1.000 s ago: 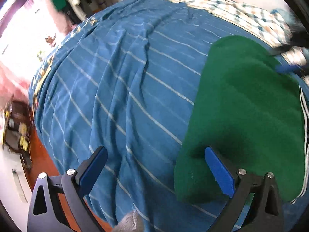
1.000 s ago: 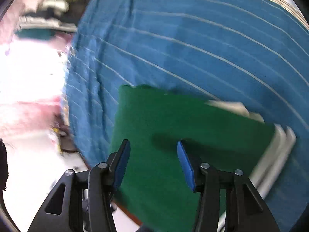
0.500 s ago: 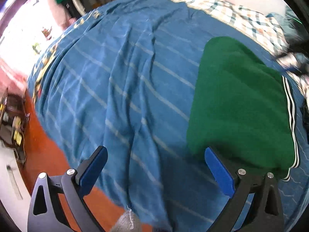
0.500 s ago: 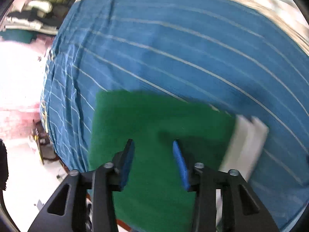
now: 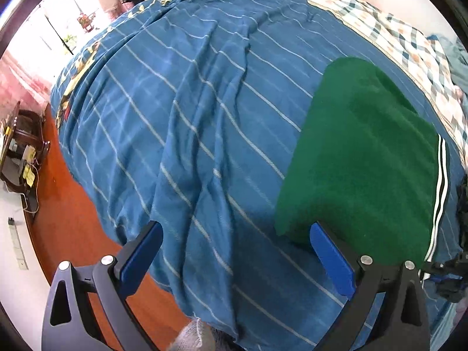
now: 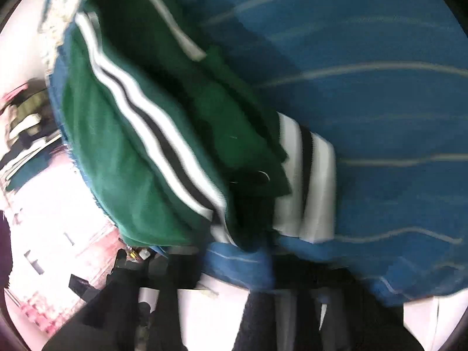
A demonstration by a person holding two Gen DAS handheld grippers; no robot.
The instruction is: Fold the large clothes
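Green sweater point(image 5: 362, 158) is lying folded up into a thick rectangle on the bed, sitting on the blue striped bedspread point(image 5: 187, 111) toward the right side of the left wrist view. You can see its white-and-black striped trim point(image 5: 440, 193) running along the right edge of the bundle. Behind it there's a checkered sheet point(image 5: 395, 32) at the far edge of the bed, and off to the left the orange-brown floor point(image 5: 76, 225) with a dark wooden piece of furniture point(image 5: 23, 146).

Left tongs point(image 5: 234, 248) are spread wide and holding nothing, hovering over the near edge of the bedspread, with the right blue pad just at the near corner of the sweater.

Right wrist view is pretty blurry. The sweater point(image 6: 122, 158) fills the left half, layers stacked, striped cuffs point(image 6: 304, 181) poking out against the bedspread point(image 6: 380, 87). The right tongs themselves are just a dark smear at the bottom of that view, so honestly can't tell whether they're clamped or loose. Something white sits under the bed edge down there too, too smeared to make out.
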